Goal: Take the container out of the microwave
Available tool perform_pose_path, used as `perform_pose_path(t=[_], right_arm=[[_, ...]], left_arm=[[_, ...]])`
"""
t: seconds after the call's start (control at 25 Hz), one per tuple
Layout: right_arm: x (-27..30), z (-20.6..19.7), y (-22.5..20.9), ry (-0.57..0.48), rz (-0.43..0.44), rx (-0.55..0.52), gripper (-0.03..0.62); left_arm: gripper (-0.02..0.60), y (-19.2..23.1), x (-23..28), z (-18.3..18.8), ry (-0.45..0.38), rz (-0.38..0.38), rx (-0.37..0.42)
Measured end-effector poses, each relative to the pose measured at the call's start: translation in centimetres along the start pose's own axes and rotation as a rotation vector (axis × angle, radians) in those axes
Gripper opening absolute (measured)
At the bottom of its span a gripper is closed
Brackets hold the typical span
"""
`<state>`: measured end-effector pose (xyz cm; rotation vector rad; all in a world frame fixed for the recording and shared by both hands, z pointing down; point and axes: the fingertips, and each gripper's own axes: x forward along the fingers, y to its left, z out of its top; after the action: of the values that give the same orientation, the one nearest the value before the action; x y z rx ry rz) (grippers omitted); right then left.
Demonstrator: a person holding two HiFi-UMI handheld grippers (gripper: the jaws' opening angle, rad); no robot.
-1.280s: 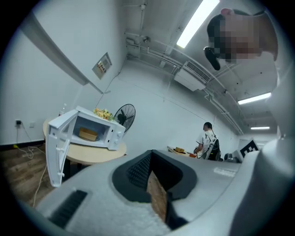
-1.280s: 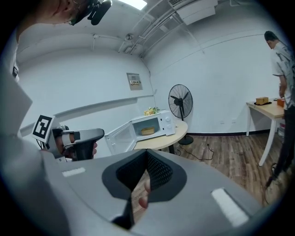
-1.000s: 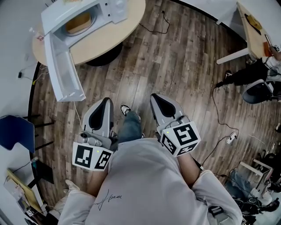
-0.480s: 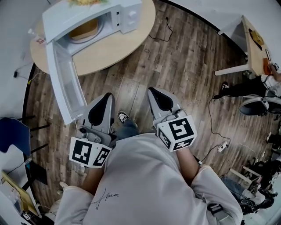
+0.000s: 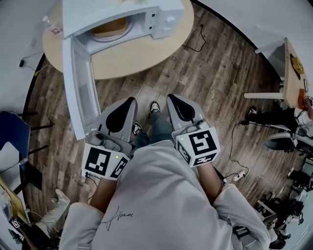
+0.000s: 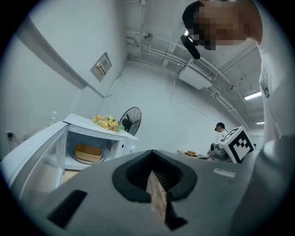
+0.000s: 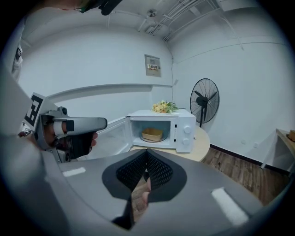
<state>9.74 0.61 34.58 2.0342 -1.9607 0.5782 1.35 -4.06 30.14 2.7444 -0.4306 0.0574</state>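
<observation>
Head view shows the left gripper (image 5: 130,101) and right gripper (image 5: 172,98) held side by side over the wood floor (image 5: 215,73), each with its jaws pressed together and nothing between them. The tan container (image 5: 111,27) sits inside the white microwave (image 5: 164,14) on the round table (image 5: 142,53), well ahead of both claws and off to the left of the left one. The microwave's door (image 5: 80,93) stands open, its far end just left of the left claw's tip.
</observation>
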Motion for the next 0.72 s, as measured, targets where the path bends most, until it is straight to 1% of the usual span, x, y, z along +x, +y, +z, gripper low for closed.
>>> perform_pose_path(t=[0.12,0.24,0.36,0.48,0.56,0.64,0.72], right_arm=[[1.7,1.3,-1.3,-0.022,0.03,-0.023,0.013],[3.9,3.0,-2.7,-0.039,0.089,-0.028,0.012],[6.0,4.8,-4.0,-0.063,0.143,-0.043,0.013],[7.9,6.4,-5.1,-0.085,0.199,-0.063,0.012],[8.8,6.9,-5.7,-0.092,0.243,-0.069,0.012],[9.8,6.9,-6.3,-0.091,0.284,-0.079,0.012],[11.0,6.9,-6.9,-0.091,0.318,-0.094,0.012]], left_arm=[[0.003,1.2,1.1,0.2,-0.011,0.066,-0.004],[0.002,2.3,2.8,1.0,-0.011,0.128,0.021],[0.002,3.4,4.0,1.8,-0.016,0.188,0.023],[0.002,4.9,4.8,2.5,-0.047,0.28,0.024],[0.003,5.3,5.6,2.8,-0.067,0.318,0.03],[0.003,5.5,6.6,2.8,-0.072,0.343,0.036],[0.003,5.9,7.1,2.8,-0.074,0.386,0.051]])
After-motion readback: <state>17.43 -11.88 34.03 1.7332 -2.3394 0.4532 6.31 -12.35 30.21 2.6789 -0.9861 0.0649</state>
